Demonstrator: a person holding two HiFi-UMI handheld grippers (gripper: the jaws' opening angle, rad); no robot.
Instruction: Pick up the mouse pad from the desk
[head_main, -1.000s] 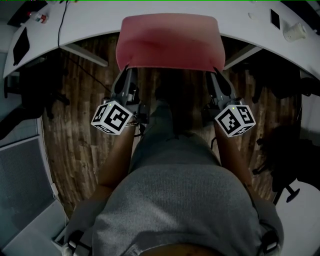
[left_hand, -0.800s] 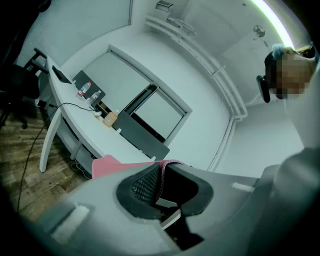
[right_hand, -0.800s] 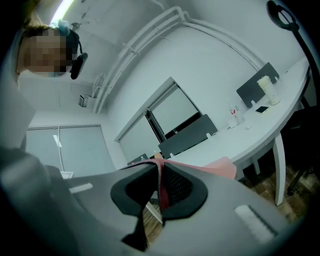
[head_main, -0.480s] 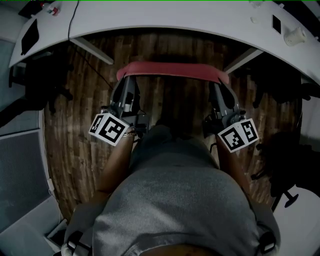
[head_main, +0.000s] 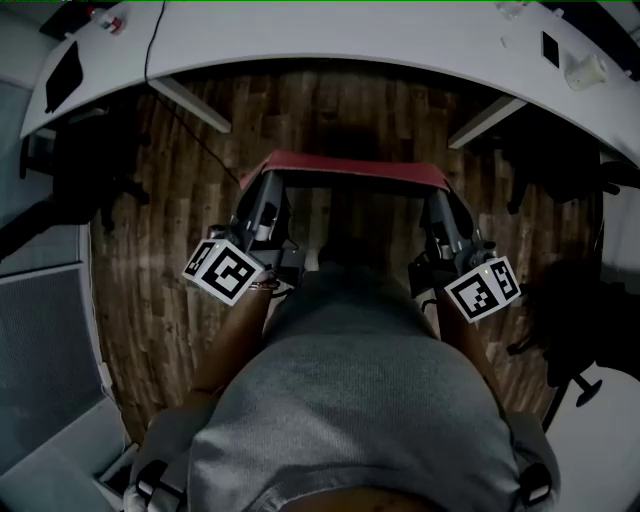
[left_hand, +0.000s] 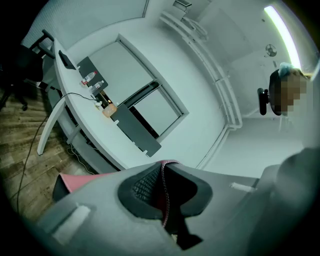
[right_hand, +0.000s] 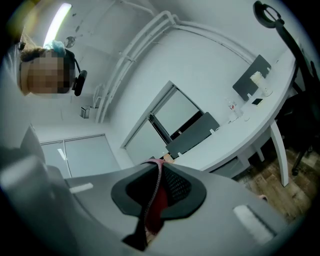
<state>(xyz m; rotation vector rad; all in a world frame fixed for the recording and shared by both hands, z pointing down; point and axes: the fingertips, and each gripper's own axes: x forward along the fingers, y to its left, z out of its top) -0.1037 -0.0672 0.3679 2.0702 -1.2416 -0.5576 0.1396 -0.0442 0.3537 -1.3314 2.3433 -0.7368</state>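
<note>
The red mouse pad (head_main: 340, 168) hangs clear of the white desk (head_main: 350, 40), over the wooden floor, and shows as a thin strip in the head view. My left gripper (head_main: 268, 182) is shut on its left end and my right gripper (head_main: 436, 196) on its right end. In the left gripper view the stitched red edge runs between the dark pads (left_hand: 142, 185) of the left gripper (left_hand: 163, 192), whose jaws have tightened slightly on it; more of the mouse pad (left_hand: 75, 179) trails left. In the right gripper view the mouse pad (right_hand: 156, 202) sits pinched in the right gripper (right_hand: 157, 187).
The curved desk carries a black flat item (head_main: 62, 72), a cable (head_main: 155, 45) and a white cup (head_main: 585, 68). Its legs (head_main: 190, 105) stand on the floor. Dark chairs (head_main: 60, 190) flank me on both sides. A person stands behind in both gripper views.
Both grippers drew back from the desk toward my body and rose, carrying the pad. The pad, broad and flat at the desk edge before, now shows edge-on over the floor.
</note>
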